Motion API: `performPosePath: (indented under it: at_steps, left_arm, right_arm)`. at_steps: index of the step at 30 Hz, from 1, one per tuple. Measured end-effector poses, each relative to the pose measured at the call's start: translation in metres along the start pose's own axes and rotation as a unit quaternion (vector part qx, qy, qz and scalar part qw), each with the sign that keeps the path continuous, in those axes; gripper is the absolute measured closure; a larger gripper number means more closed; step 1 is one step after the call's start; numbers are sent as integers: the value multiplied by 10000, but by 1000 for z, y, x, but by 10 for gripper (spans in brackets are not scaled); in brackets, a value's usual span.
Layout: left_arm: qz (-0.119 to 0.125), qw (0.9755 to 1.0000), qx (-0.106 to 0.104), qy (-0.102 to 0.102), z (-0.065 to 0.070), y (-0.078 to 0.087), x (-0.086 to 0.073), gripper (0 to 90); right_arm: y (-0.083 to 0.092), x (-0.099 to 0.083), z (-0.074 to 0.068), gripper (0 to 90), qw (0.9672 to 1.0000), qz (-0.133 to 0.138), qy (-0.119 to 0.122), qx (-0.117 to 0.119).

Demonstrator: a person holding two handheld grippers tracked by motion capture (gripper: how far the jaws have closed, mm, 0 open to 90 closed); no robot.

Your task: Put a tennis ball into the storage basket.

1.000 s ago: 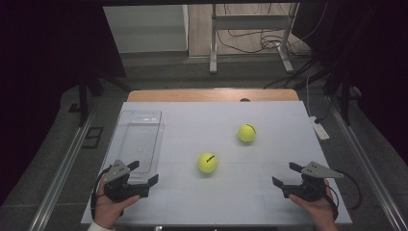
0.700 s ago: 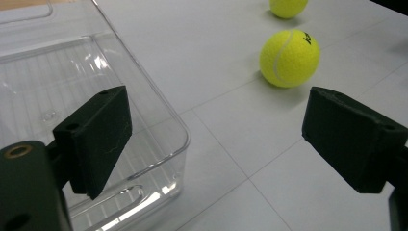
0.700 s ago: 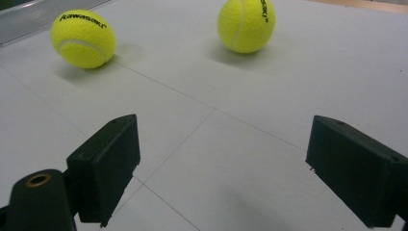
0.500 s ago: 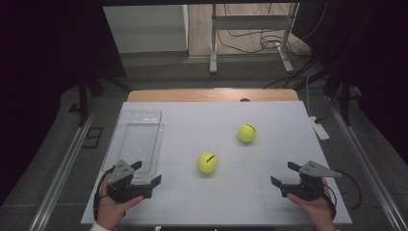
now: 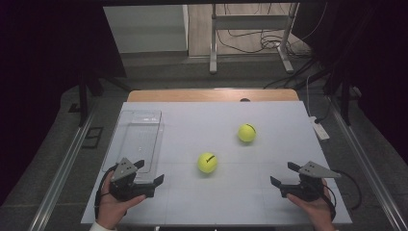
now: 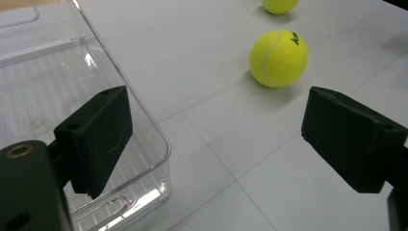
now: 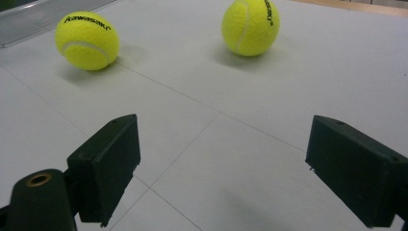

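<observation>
High view – near ball [image 5: 208, 162] well ahead-right of left claw [image 5: 150, 174].

The near tennis ball [image 7: 86, 40] carried the black brand name "Kawasaki"; the far tennis ball [image 7: 250, 26] showed the same word, partly turned away.
</observation>
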State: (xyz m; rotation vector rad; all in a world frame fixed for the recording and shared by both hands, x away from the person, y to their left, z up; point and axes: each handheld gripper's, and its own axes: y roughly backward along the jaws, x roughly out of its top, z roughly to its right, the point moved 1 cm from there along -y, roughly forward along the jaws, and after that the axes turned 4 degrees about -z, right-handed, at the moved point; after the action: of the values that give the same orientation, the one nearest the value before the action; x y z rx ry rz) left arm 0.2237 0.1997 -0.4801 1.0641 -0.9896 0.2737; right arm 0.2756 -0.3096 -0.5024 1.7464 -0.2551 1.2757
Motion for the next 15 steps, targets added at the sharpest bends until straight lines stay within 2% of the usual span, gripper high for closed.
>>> performPosePath:
  at_steps: [7,15]
  left_arm:
    - [-87,10000,-5,44,2,-1,8,116]
    - [-195,9997,-146,-16,4,-2,19,115]
  right_arm:
    - [-1,-1,1,119,10000,-50,-14,-13]
    - [-3,-1,1,118,10000,-86,-4,-13]
